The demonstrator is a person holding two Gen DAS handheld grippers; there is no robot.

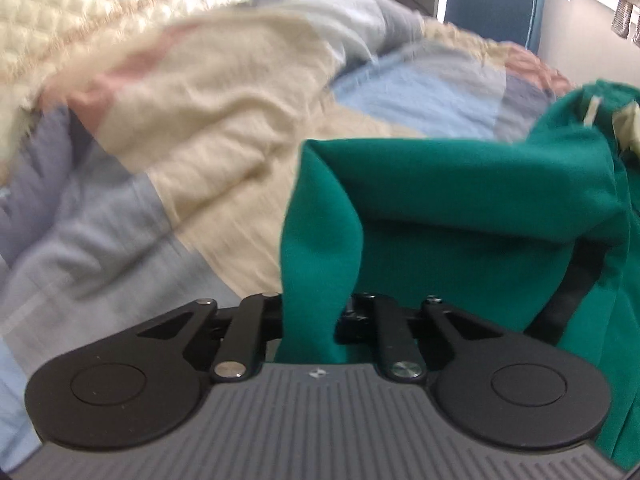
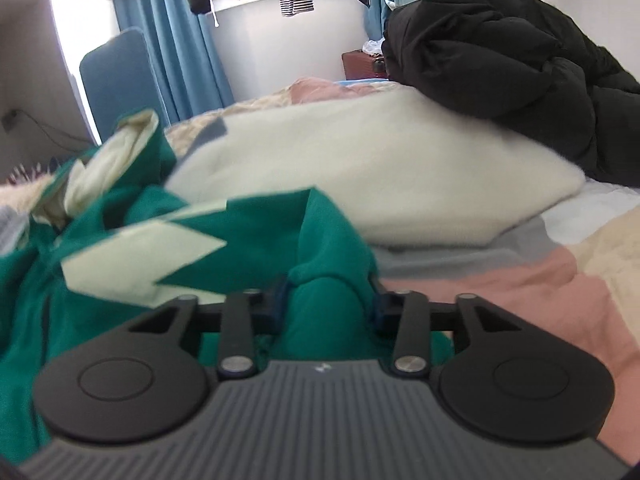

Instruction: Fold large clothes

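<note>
A large green garment (image 1: 460, 208) with cream patches lies bunched on the bed. In the left wrist view a fold of its green cloth runs down between the fingers of my left gripper (image 1: 314, 312), which is shut on it. In the right wrist view a thick bunch of the same green garment (image 2: 120, 280) fills the gap of my right gripper (image 2: 328, 304), and the blue pads (image 2: 276, 300) press on it from both sides. Cream zigzag patches (image 2: 132, 256) show to the left of that grip. The fingertips are hidden in cloth in both views.
The bed has a patchwork cover (image 1: 192, 128) of cream, pale blue and pink. A white pillow (image 2: 360, 176) lies behind the garment, with a black puffy coat (image 2: 520, 64) heaped at the back right. Blue curtains (image 2: 184, 48) and hanging clothes line the window wall.
</note>
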